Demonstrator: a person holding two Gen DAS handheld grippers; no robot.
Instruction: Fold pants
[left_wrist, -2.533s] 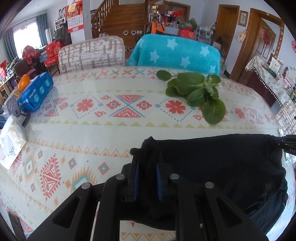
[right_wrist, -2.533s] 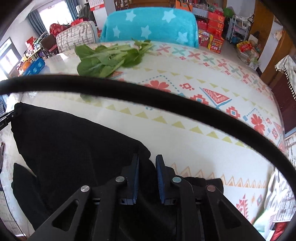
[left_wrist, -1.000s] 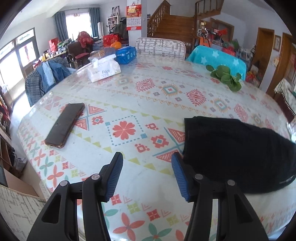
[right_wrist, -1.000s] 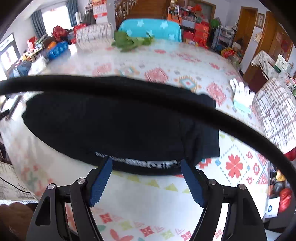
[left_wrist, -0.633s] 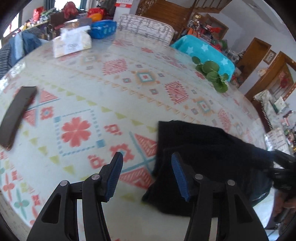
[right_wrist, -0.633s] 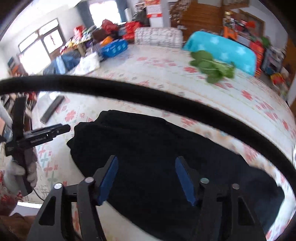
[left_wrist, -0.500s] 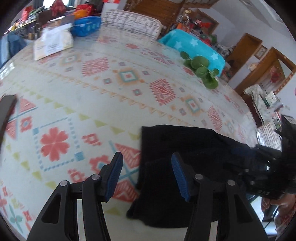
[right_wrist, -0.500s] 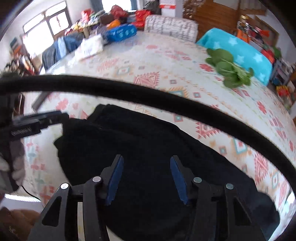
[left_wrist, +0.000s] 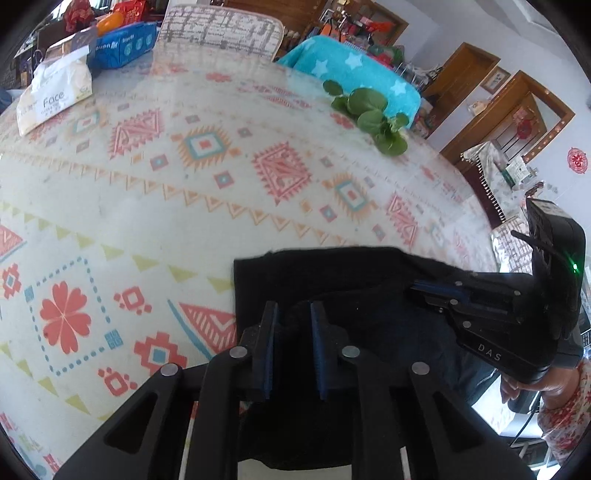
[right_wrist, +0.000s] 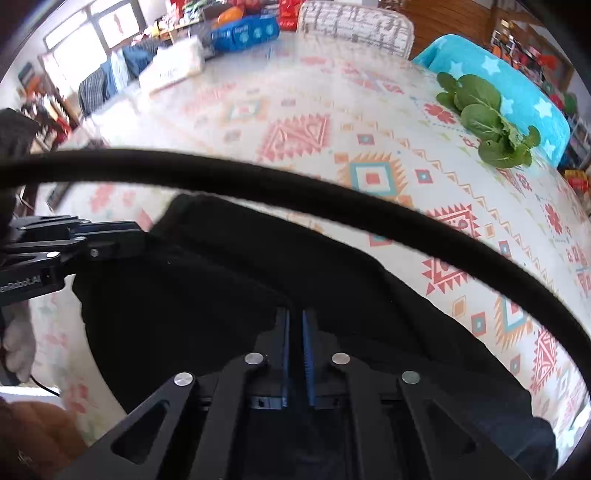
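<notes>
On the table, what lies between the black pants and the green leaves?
Nothing: in the right wrist view only bare patterned tablecloth lies between the black pants and the green leaves.

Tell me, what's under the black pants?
The black pants lie on the patterned tablecloth, which shows all around them. Whatever lies directly beneath the cloth is covered. Both hand-held grippers, left and right, pinch their near edge.
</notes>
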